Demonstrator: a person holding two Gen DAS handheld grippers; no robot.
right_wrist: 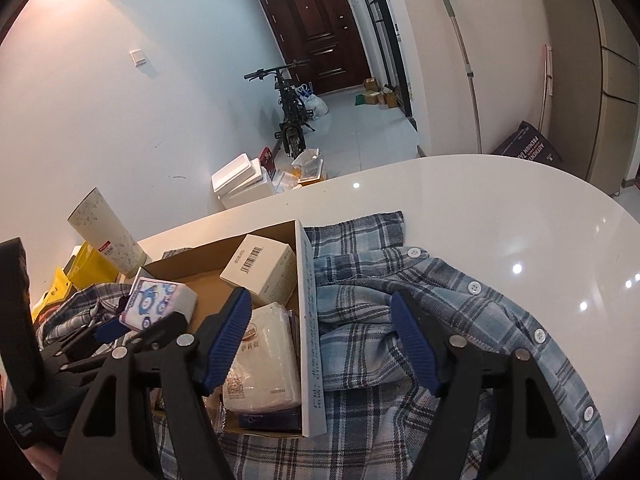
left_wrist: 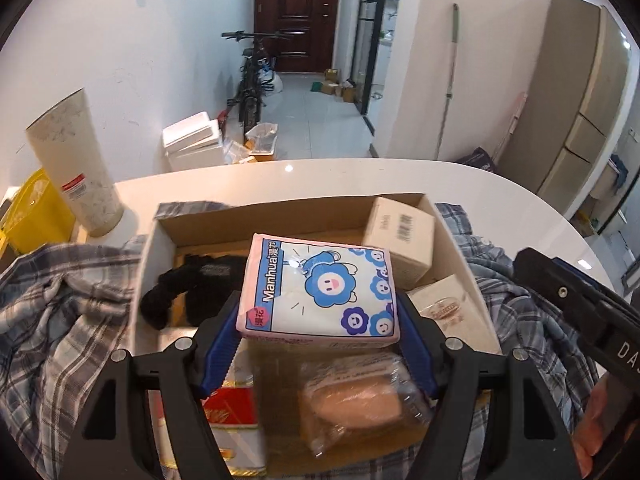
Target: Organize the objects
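White surface [right_wrist: 500,216], plaid shirt [right_wrist: 400,300] across near edge, cardboard box [left_wrist: 280,216] on top. Left gripper [left_wrist: 320,320]: jaws clamped on tissue pack [left_wrist: 320,288], hanging over box middle, long axis across jaws. Right gripper [right_wrist: 324,344]: jaws half open, empty, straddling box's right wall.

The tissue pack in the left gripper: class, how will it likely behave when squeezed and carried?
The tissue pack looks soft, so the left gripper's pads probably dent it. Its glossy wrapper might slip. It is likely light for its size.
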